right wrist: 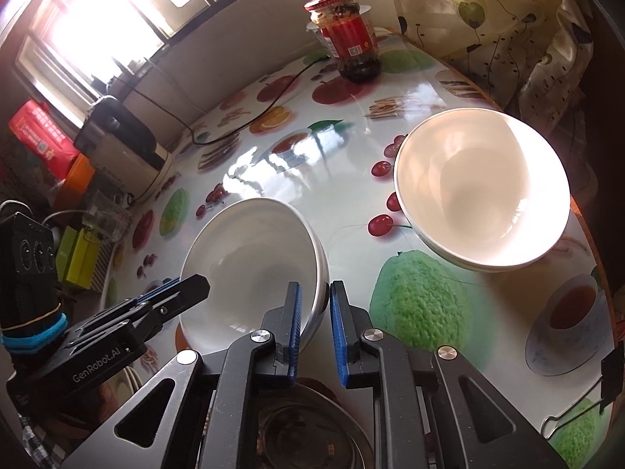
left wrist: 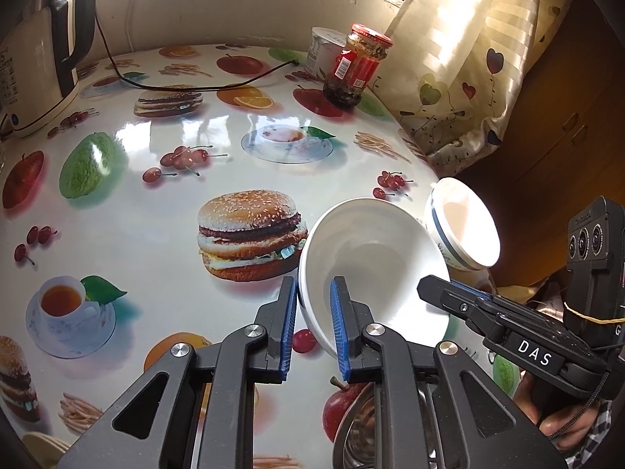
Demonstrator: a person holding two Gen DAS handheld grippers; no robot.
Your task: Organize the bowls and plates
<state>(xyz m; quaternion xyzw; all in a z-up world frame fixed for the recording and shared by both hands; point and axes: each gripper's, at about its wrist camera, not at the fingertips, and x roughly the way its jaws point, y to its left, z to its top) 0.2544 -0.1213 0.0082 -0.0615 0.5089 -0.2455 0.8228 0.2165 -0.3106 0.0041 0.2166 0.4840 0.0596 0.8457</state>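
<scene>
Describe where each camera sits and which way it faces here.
Left wrist: on the left tongs, angled down across the printed table; their pads clamp a tilted white bowl's rim; the right tongs and a hand show at right.
Right wrist: on the right tongs, angled down likewise, gripping the same bowl's opposite rim; the left tongs enter at left.
Shared: that bowl, a second white bowl, the red-lidded jar.

Both claws angled downward, each pinching one rim

The left claw (left wrist: 312,328) has one blue pad inside and one outside the white bowl's (left wrist: 371,250) near rim. The right claw (right wrist: 315,328) grips the opposite rim likewise. A hand (left wrist: 562,426) in a checked sleeve holds the right claw's handle.
</scene>
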